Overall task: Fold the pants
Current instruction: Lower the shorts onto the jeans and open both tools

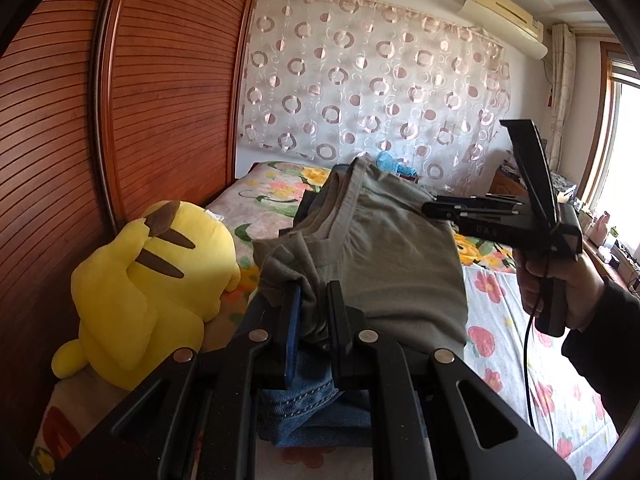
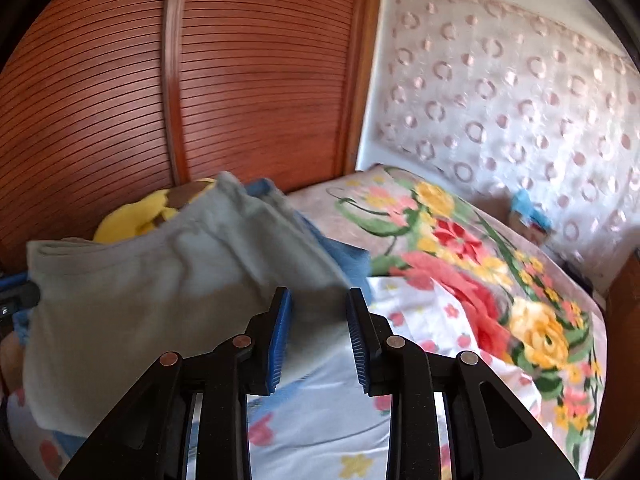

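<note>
A: Largest item?
B: Bed, floral cover, spread beneath and ahead of both grippers. A ribbed wooden wardrobe stands to its left, a ring-patterned curtain at the far end.

A: Next?
B: Pants, grey-green, folded into a thick pad and lifted off the bed. In the left wrist view they lie straight ahead, bunched at the near corner. In the right wrist view they sit ahead and left of the gripper.

A: Beneath the pants?
B: Blue denim garment, lying under them, just below the left gripper.

A: Soft toy?
B: Yellow plush, left of the left gripper, against the wardrobe.

A: Left gripper?
B: Left gripper, closed tight on the bunched near corner of the pants.

A: Right gripper?
B: Right gripper, jaws parted, blue pads bare, nothing clamped; the pants' edge lies just beyond the left pad. A hand holds its handle, right of the pants.
</note>
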`<state>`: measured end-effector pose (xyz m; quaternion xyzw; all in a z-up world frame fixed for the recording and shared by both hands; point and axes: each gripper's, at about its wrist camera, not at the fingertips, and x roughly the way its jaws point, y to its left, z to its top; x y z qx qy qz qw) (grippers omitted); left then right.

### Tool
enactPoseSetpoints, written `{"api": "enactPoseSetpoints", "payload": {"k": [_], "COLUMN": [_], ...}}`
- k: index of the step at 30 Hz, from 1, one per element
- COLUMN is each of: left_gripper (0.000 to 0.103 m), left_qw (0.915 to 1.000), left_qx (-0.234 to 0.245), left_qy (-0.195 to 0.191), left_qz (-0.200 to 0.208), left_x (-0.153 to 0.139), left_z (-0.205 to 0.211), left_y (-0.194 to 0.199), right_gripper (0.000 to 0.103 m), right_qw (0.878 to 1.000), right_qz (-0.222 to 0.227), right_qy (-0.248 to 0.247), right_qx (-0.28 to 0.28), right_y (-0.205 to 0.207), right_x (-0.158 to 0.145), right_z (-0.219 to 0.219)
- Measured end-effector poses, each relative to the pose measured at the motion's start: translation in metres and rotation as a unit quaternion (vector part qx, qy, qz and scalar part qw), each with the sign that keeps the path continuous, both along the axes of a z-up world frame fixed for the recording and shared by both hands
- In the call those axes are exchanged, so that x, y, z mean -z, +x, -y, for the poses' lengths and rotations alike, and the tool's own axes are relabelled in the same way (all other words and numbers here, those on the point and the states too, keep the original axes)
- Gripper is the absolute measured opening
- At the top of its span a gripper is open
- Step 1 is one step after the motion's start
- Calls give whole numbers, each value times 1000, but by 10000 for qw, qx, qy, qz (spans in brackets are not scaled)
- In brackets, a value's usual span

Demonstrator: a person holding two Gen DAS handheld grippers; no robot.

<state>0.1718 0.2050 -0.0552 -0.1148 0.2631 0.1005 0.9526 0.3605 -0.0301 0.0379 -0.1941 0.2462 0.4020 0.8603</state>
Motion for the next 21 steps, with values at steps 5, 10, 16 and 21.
{"api": "enactPoseSetpoints", "payload": {"k": [5,10,16,21], "left_gripper": [13,13,14,31], "left_qw": [10000,9998,9992,9987], "left_qx": [-12,-28,-63,-54], "left_qy": [39,207,393,497], "left_qz": [-27,45,77,83], "left_x": [0,-11,-25,-31], "left_z": [3,7,11,14], "left_y": [-2,-10,-21,-30], "right_gripper": [29,29,29,29], "right_qw": [9995,9988,9978,9972], "right_qz": [-218,-276,-317,-271], "right_qy": [225,404,582,698], "right_qx": [71,26,8,-34], "right_y": [4,-22,-52,-72], "right_x": [-7,-7,-5,-10], "right_z": [2,12,26,35]}}
